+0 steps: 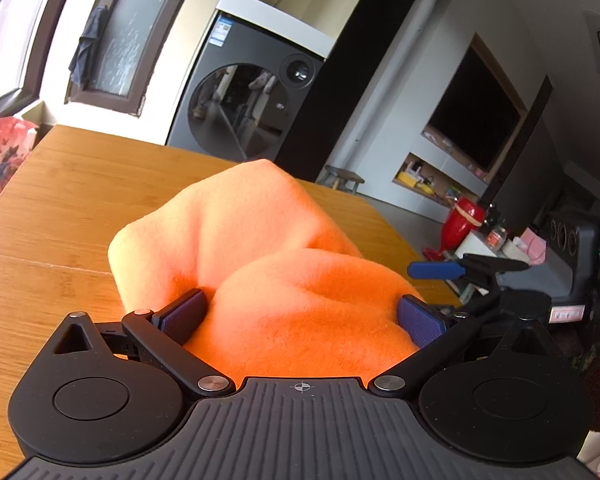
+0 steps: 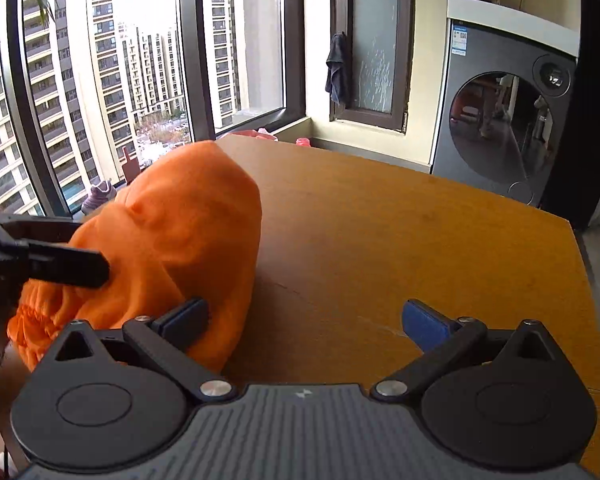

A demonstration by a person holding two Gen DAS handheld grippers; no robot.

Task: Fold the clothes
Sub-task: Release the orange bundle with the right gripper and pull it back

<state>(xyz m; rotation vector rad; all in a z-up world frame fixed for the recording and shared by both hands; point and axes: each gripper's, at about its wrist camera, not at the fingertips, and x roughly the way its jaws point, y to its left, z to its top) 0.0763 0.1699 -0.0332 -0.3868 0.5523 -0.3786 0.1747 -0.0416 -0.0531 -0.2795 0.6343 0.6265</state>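
A bare wooden table (image 2: 400, 248) stood by a tall window (image 2: 112, 80) facing apartment towers, with a dark washer (image 1: 244, 108) behind it — its blue label (image 1: 221, 32) too small to read — and a black TV (image 1: 476, 120) above shelves of clutter. The orange garment (image 1: 260, 264) lay bunched on the table, bulging between the spread fingers of the left gripper (image 1: 300, 314). The right gripper (image 2: 306, 320) was spread too — nothing between its pads, its left pad (image 2: 188, 320) touching the cloth.
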